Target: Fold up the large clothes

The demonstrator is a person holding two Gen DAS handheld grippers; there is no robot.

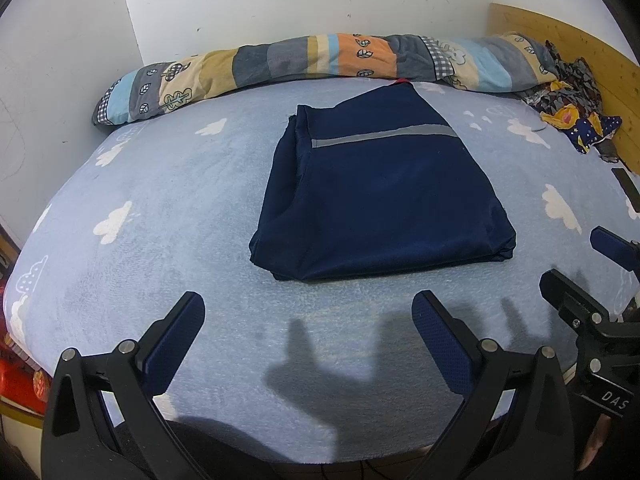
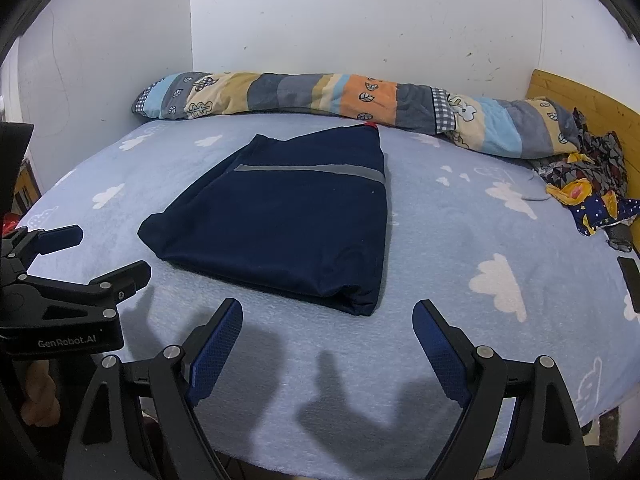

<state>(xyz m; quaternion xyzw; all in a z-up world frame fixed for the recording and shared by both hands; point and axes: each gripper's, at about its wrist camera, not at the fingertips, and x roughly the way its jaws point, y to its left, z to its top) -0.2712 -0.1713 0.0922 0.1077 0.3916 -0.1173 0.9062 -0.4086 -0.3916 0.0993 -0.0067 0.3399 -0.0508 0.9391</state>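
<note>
The navy garment (image 1: 380, 184) lies in the middle of the bed (image 1: 160, 208), already folded into a compact, thick rectangle with several layers stacked. A grey reflective stripe (image 1: 384, 136) runs across its far part, and a small red tab shows at the far edge, near the rolled patchwork quilt (image 1: 320, 60) along the wall. The near edge is a rounded fold; along the garment's left side a narrow strip of an under layer shows beyond the top layer, so the stack is not perfectly square.

The left hand-held gripper (image 1: 308, 344) hovers over bare sheet just short of the garment's near edge, its jaws spread wide with nothing between them. The right hand-held gripper (image 2: 328, 344) does the same off the near right corner, also released and empty. Neither touches the cloth. Each shows at the edge of the other's view, side by side.

Judging from this, folding looks essentially done: no sleeve or leg hangs loose and the bundle holds its shape. What may be left is at most a tidying press or squaring of the left edge, or moving the bundle aside. A crumpled patterned cloth (image 2: 588, 184) lies by the wooden headboard (image 2: 592, 100); whether it is next to be folded cannot be told.
</note>
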